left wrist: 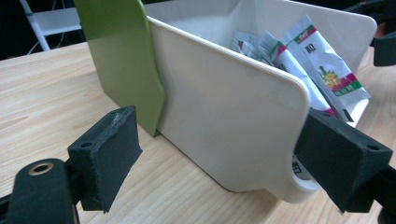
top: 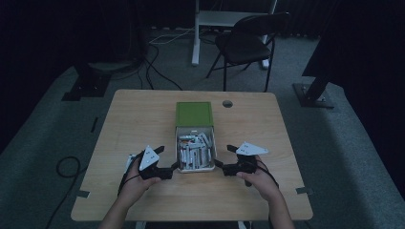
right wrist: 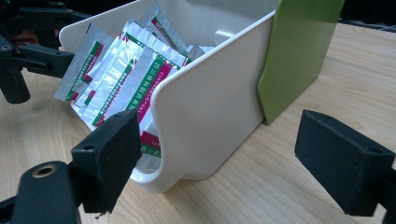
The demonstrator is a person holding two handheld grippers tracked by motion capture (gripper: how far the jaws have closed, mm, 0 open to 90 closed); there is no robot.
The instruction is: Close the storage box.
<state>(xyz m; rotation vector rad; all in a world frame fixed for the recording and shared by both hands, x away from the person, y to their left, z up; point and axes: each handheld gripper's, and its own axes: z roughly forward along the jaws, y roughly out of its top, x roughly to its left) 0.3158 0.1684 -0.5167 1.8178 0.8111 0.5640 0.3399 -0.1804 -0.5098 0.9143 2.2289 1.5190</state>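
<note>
A white open-front bin [top: 210,151] with a green rear section [top: 193,113] stands mid-table and holds several foil sachets [top: 192,151]. My left gripper [top: 167,158] is at the bin's near left corner. In the left gripper view its jaws [left wrist: 219,135] stand wide across the white side wall [left wrist: 224,112], the left pad [left wrist: 109,149] well clear of it. My right gripper [top: 224,156] mirrors this at the near right corner. In the right gripper view its jaws [right wrist: 219,135] straddle that wall [right wrist: 210,107], with the right pad [right wrist: 341,158] far off it. Sachets [right wrist: 126,70] lean inside.
The wooden table [top: 143,119] has a cable hole [top: 227,103] behind the bin. A black folding chair [top: 248,40] and a white desk leg [top: 196,33] stand beyond the far edge. Cables [top: 157,71] lie on the grey floor.
</note>
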